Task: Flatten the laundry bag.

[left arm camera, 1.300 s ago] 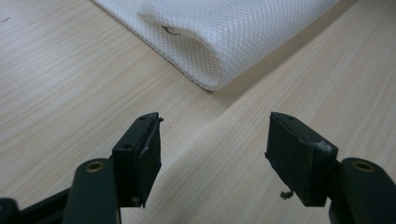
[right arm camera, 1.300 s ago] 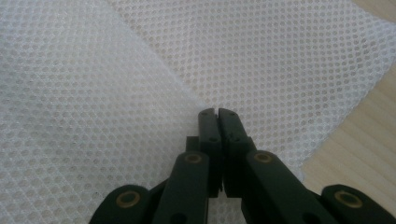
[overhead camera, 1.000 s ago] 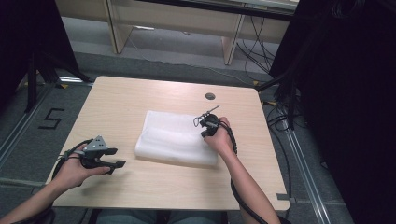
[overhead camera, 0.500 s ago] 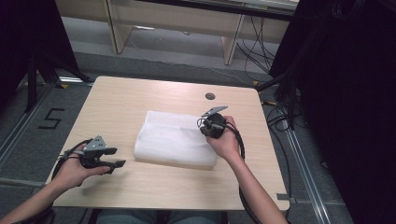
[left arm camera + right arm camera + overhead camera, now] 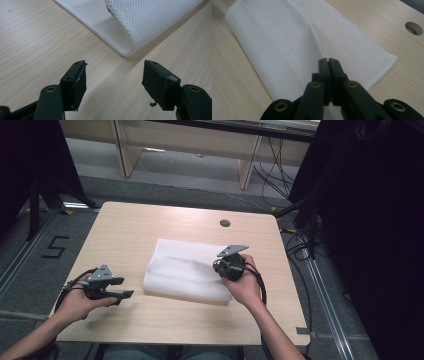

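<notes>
A white mesh cloth lies folded on the wooden table, its rounded fold facing my left gripper. The left gripper rests at the table's front left, a short way from the cloth's left edge. Its jaws are open, with only bare wood between them. My right gripper hovers over the cloth's right part, held in a hand. Its jaws are pressed together with nothing between them, and the cloth lies flat below.
A round cable hole sits in the table behind the cloth, also in the right gripper view. Cables trail from both grippers over the front edge. Dark floor and furniture legs surround the table.
My right gripper has drifted right and toward the person above the cloth, rising a little, jaws still shut. The left gripper and the cloth have stayed put.
</notes>
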The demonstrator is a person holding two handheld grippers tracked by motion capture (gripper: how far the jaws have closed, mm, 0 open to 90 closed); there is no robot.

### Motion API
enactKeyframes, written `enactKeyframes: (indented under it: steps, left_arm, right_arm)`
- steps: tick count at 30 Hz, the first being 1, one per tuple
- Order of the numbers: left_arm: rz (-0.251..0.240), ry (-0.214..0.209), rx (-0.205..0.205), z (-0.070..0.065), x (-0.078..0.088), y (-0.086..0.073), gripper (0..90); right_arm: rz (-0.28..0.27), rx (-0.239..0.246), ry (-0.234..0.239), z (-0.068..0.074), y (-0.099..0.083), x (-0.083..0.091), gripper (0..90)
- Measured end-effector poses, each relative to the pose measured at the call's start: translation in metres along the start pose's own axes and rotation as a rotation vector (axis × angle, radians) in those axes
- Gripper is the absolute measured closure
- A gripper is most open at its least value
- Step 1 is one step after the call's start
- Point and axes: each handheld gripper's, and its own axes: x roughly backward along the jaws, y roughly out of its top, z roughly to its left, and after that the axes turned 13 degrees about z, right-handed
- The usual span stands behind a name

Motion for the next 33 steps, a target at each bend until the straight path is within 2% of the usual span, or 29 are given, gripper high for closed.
enactKeyframes:
  steps: [2, 3, 4, 5, 6, 7, 8, 10, 12, 14, 15, 16, 17, 18, 19, 20, 21, 24, 25, 26, 28, 29, 32, 33]
  left_arm:
    - [0.014, 0.007, -0.016, 0.001, 0.001, 0.0, 35.3]
    - [-0.003, 0.003, 0.004, 0.0, 0.0, 0.0, 35.3]
    - [0.0, 0.003, 0.004, 0.001, 0.0, 0.0, 35.4]
    - [0.0, 0.003, 0.004, 0.001, 0.0, 0.0, 35.5]
    - [-0.011, 0.0, 0.024, 0.0, 0.0, 0.0, 35.5]
    - [-0.01, 0.008, 0.01, 0.001, 0.001, 0.0, 35.8]
    - [-0.017, 0.009, 0.021, 0.002, 0.002, 0.0, 36.7]
    - [-0.017, 0.011, 0.026, 0.004, 0.003, 0.0, 37.4]
    - [-0.043, 0.004, 0.078, 0.008, 0.007, 0.003, 41.0]
    - [-0.059, 0.003, 0.092, 0.009, 0.009, 0.005, 42.2]
    - [-0.081, -0.004, 0.096, 0.011, 0.014, 0.014, 43.3]
    - [-0.081, -0.004, 0.096, 0.011, 0.014, 0.014, 43.2]
    - [-0.088, -0.005, 0.093, 0.012, 0.017, 0.021, 43.2]
    - [-0.092, -0.01, 0.08, 0.013, 0.019, 0.028, 42.7]
    - [-0.096, -0.006, 0.063, 0.014, 0.02, 0.036, 42.6]
    - [-0.118, 0.002, 0.063, 0.016, 0.019, 0.045, 42.6]
    - [-0.121, 0.002, 0.058, 0.018, 0.019, 0.055, 42.3]
    - [-0.148, -0.044, 0.088, 0.028, 0.012, 0.083, 42.2]
    - [-0.139, -0.064, 0.087, 0.031, 0.008, 0.091, 41.7]
    - [-0.128, -0.079, 0.089, 0.033, 0.003, 0.098, 41.1]
    - [-0.061, -0.127, 0.069, 0.036, -0.005, 0.109, 39.4]
    - [-0.051, -0.143, 0.059, 0.037, -0.009, 0.112, 39.2]
    - [-0.003, -0.191, 0.083, 0.038, -0.021, 0.118, 36.3]
    - [-0.003, -0.191, 0.083, 0.038, -0.021, 0.118, 36.2]
  right_arm:
    - [-0.01, 0.012, 0.0, 0.002, -0.001, 0.001, 90.0]
    - [-0.01, 0.012, 0.0, 0.002, -0.001, 0.001, 90.0]
    - [-0.031, 0.003, -0.002, 0.004, -0.002, 0.001, 90.0]
    - [-0.031, 0.003, -0.002, 0.004, -0.002, 0.001, 90.0]
    - [-0.015, 0.021, 0.002, 0.005, -0.003, 0.002, 90.0]
    - [-0.056, 0.02, -0.013, 0.006, -0.004, -0.001, 90.0]
    - [-0.034, 0.031, 0.005, 0.009, -0.005, 0.002, 90.0]
    - [-0.049, 0.041, -0.011, 0.011, -0.006, 0.002, 90.0]
    - [-0.051, 0.054, -0.004, 0.013, -0.009, 0.001, 90.0]
    - [-0.055, 0.056, -0.007, 0.014, -0.01, 0.0, 90.0]
    - [-0.043, 0.072, 0.005, 0.014, -0.011, 0.0, 90.0]
    - [-0.043, 0.072, 0.005, 0.014, -0.011, 0.0, 90.0]
    - [-0.079, 0.065, -0.013, 0.016, -0.012, -0.003, 90.0]
    - [-0.062, 0.053, -0.009, 0.017, -0.011, -0.002, 90.0]
    - [-0.038, 0.069, -0.005, 0.017, -0.01, 0.0, 90.0]
    - [-0.038, 0.069, -0.005, 0.017, -0.01, 0.0, 90.0]
    - [-0.039, 0.07, -0.005, 0.017, -0.01, 0.0, 90.0]
    - [-0.05, 0.073, -0.009, 0.019, -0.009, 0.0, 90.0]
    - [-0.056, 0.091, -0.011, 0.018, -0.009, -0.001, 90.0]
    - [-0.051, 0.07, -0.009, 0.02, -0.01, 0.0, 90.0]
    - [-0.061, 0.064, -0.014, 0.02, -0.01, 0.0, 90.0]
    - [-0.072, 0.063, -0.016, 0.021, -0.011, -0.001, 90.0]
    - [-0.053, 0.069, -0.002, 0.02, -0.011, 0.001, 90.0]
    - [-0.053, 0.069, -0.002, 0.02, -0.011, 0.001, 90.0]
